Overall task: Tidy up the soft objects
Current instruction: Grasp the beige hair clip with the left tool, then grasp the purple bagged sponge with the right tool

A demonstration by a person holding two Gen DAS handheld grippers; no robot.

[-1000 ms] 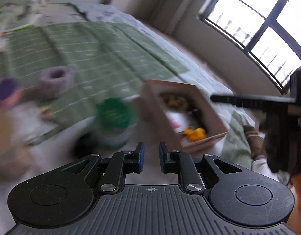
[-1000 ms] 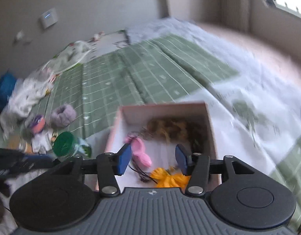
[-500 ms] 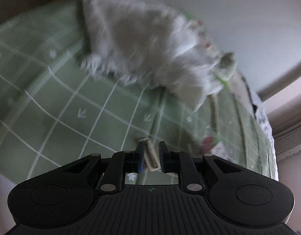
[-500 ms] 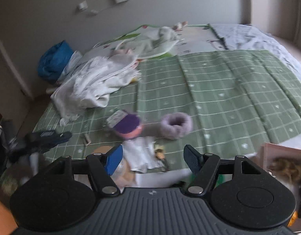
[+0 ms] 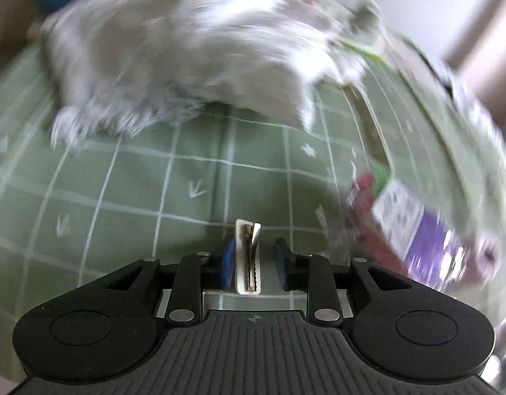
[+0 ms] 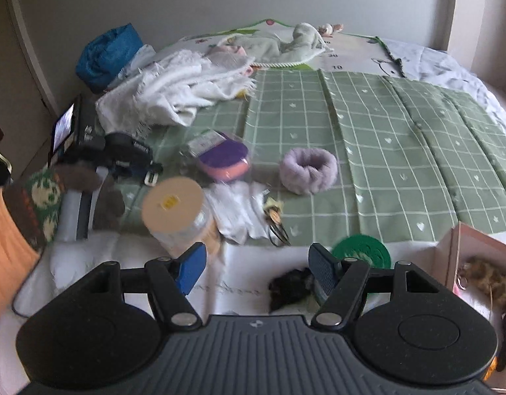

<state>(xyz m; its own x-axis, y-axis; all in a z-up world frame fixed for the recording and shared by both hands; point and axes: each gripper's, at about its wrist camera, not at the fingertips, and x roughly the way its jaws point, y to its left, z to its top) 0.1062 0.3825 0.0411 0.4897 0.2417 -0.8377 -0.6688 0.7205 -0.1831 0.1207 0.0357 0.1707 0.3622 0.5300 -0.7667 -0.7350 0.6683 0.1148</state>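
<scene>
Since a second ago both cameras have swung off the pink box (image 6: 476,263) and onto the clutter on the green checked mat (image 5: 138,197); the left view, half a second ago still skimming past the white fringed blanket (image 5: 174,52), now has a white hair clip (image 5: 248,256) lined up between its fingers.

Left gripper (image 5: 253,260): jaws are opening, spread to either side of the clip. The pad at 9 o'clock of the clip sits just beside it, the one at 3 o'clock stands apart, so nothing is pinched yet. Right gripper (image 6: 258,265): fingers spread, empty, hanging over the white sheet with a dark fuzzy item (image 6: 290,288) just beside its pad at 3 o'clock.

The step in hand looks like picking the clip off the mat. It lies flat, long axis running 12 to 6 o'clock, so the jaws already cross its narrow width, which is the right way to take it. The frame is blurred, so I would settle the hand first, shift slightly toward 9 o'clock to centre the clip, press the tips down into the mat and close slowly. Thin and hard, it may skate or tip on edge if one pad arrives first.

Other candidates wait in the right view: a lilac fluffy scrunchie (image 6: 309,171) toward 12 o'clock, and the box at 3 o'clock as the likely destination
</scene>
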